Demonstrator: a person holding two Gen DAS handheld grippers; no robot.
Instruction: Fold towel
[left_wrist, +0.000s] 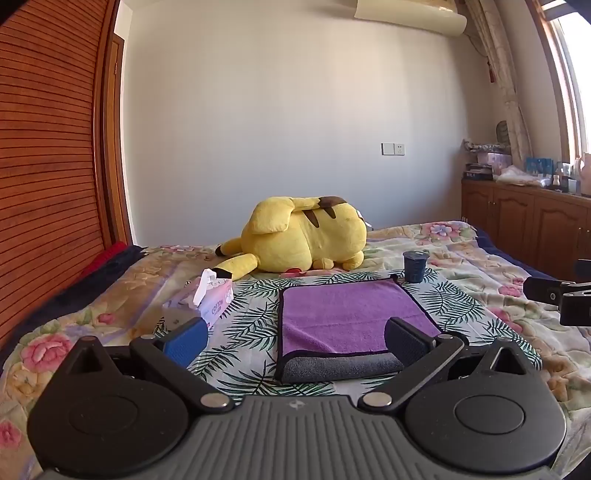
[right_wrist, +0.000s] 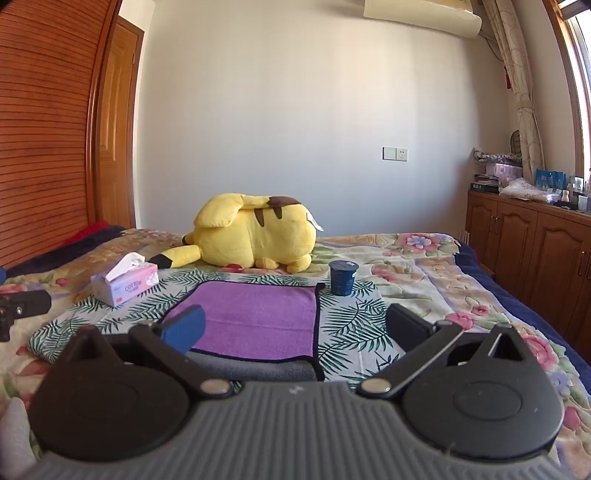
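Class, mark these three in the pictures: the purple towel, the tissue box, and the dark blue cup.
purple towel (left_wrist: 343, 314): left wrist view, middle of its purple top layer.
tissue box (right_wrist: 127, 290): right wrist view, its printed front side.
dark blue cup (right_wrist: 342, 280): right wrist view, its outer wall.

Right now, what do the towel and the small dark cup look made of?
Towel: soft plush cloth, likely microfibre; purple fuzzy nap, grey underside, dark stitched edge. Cup: seemingly smooth dark plastic with a sealed foil-like lid, though too small to be sure.

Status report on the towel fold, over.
Left gripper and right gripper: jaws open, empty. Purple towel folded over, flat. Blue cup beside far corner.
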